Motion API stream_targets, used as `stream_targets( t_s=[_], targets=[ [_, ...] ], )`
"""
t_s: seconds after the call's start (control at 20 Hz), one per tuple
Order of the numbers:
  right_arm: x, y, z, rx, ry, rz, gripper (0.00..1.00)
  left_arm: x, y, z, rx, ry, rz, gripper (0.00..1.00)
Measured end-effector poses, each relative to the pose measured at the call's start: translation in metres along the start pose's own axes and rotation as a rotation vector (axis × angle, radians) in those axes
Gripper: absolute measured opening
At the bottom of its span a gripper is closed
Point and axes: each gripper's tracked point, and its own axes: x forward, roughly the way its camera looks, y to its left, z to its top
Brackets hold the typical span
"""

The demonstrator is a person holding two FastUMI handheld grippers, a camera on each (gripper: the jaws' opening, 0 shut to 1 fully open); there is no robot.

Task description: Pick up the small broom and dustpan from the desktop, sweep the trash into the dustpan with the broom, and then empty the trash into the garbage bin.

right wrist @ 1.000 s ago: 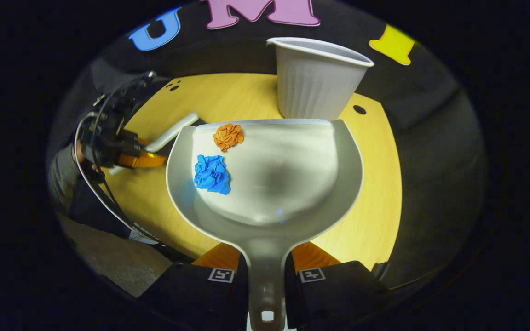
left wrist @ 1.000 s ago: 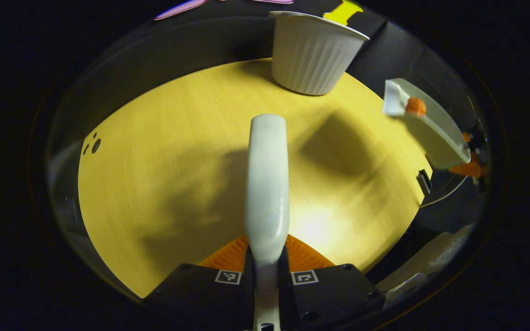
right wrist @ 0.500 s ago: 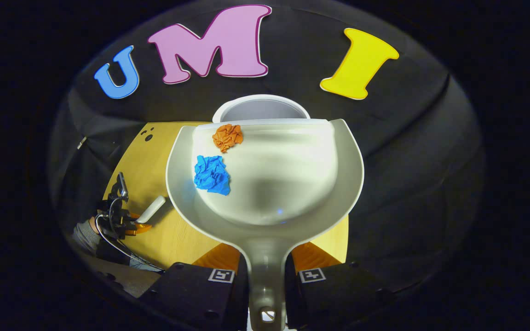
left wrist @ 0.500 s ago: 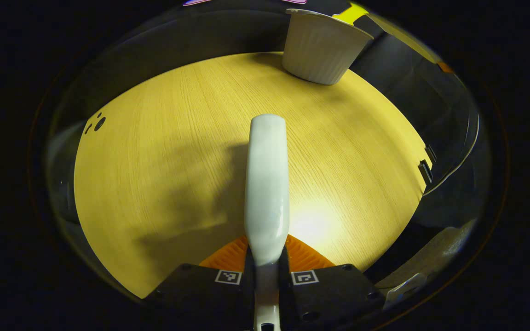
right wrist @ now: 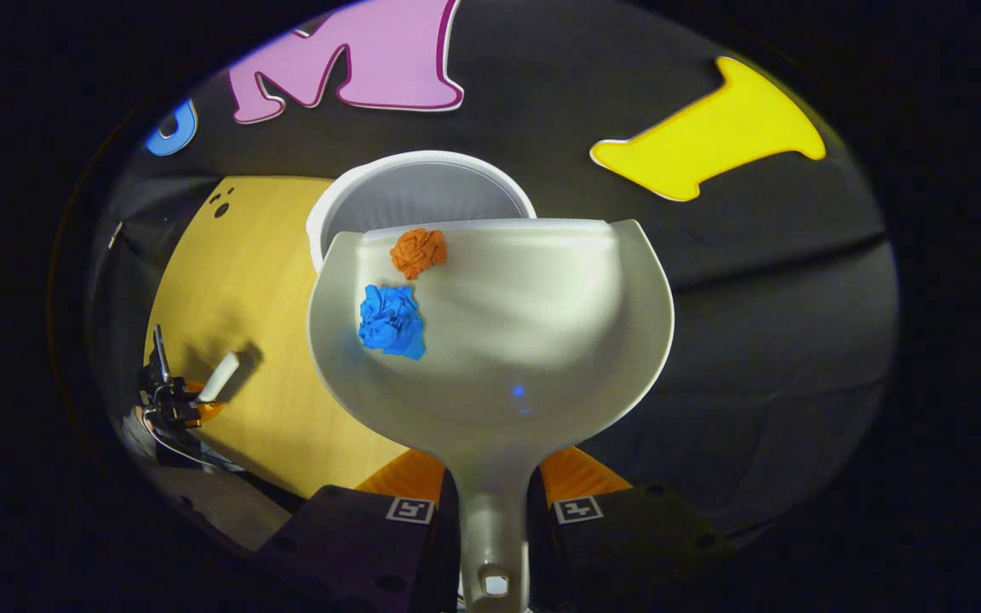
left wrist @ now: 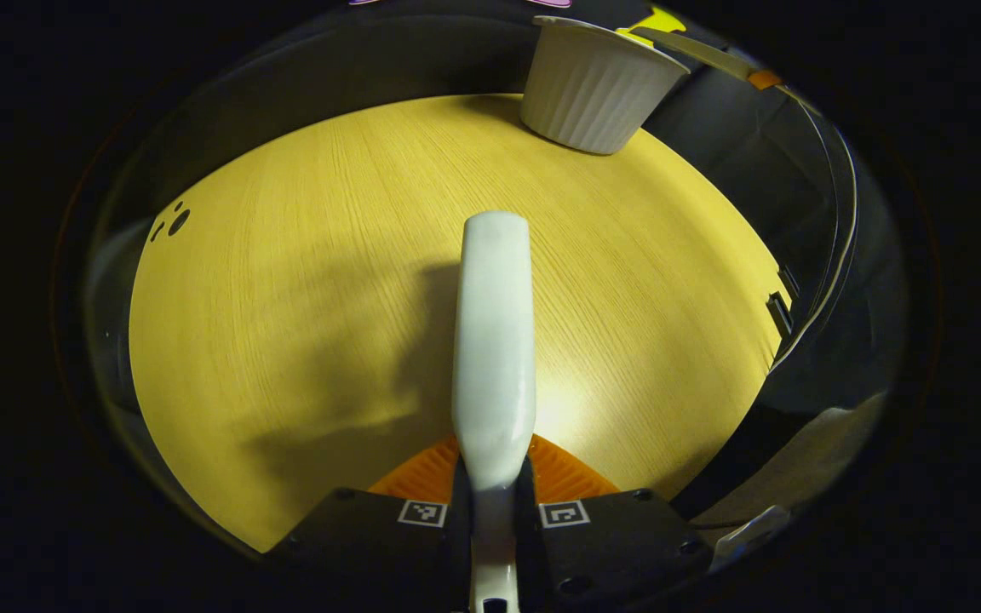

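- The desk [left wrist: 303, 281] lies swept bare in the left gripper view; the remaining work, I judge, is the tip-out.
- The bin [right wrist: 422, 191], a ribbed white tub, stands at the desk's far edge; in the right gripper view its open mouth sits just under and beyond the pan's front lip.
- The dustpan [right wrist: 533, 340] is held over the bin, the right gripper [right wrist: 495, 502] clenched on its handle.
- The broom [left wrist: 495, 340] stays low over the near desk, well apart from the bin, the left gripper [left wrist: 495, 502] clamped on its handle.
- The blue wad [right wrist: 390, 319] and orange wad [right wrist: 418, 251] lie on the pan's left side, the orange one touching the lip.
- To do this well: tilt the lip down slowly with it kept inside the bin's rim, leaning slightly left so both wads drop in rather than over the side; hold the grip firm against the handle twisting.
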Motion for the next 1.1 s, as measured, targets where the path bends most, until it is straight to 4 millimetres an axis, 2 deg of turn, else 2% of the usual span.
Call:
stream_targets(
  t_s=[0.3,0.35,0.45,0.6,0.7,1.0,1.05,1.1],
  targets=[
    [0.006,-0.009,0.013,-0.121,0.243,-0.001,0.36,0.003,0.001,0.004,-0.010,-0.003,-0.021,0.25],
    [0.005,-0.009,0.013,-0.139,0.283,0.000,0.39,0.004,0.002,0.004,-0.014,-0.001,-0.025,0.25],
    [0.009,-0.011,0.017,-0.160,0.341,-0.011,0.36,0.005,0.002,0.005,-0.026,0.004,-0.027,0.25],
    [0.011,-0.013,0.038,-0.164,0.345,-0.021,0.36,0.006,0.002,0.005,-0.038,0.009,-0.028,0.25],
    [0.011,-0.010,0.042,-0.166,0.345,-0.014,0.36,0.007,0.002,0.005,-0.046,0.014,-0.029,0.25],
    [0.012,-0.015,0.042,-0.190,0.300,-0.022,0.36,0.008,0.000,0.006,-0.054,0.011,-0.010,0.25],
    [0.013,-0.016,0.041,-0.188,0.274,-0.022,0.39,0.007,0.000,0.005,-0.059,0.007,0.000,0.25],
    [0.014,-0.016,0.041,-0.179,0.237,-0.015,0.36,0.007,0.000,0.006,-0.066,0.001,0.009,0.25]
  ],
)
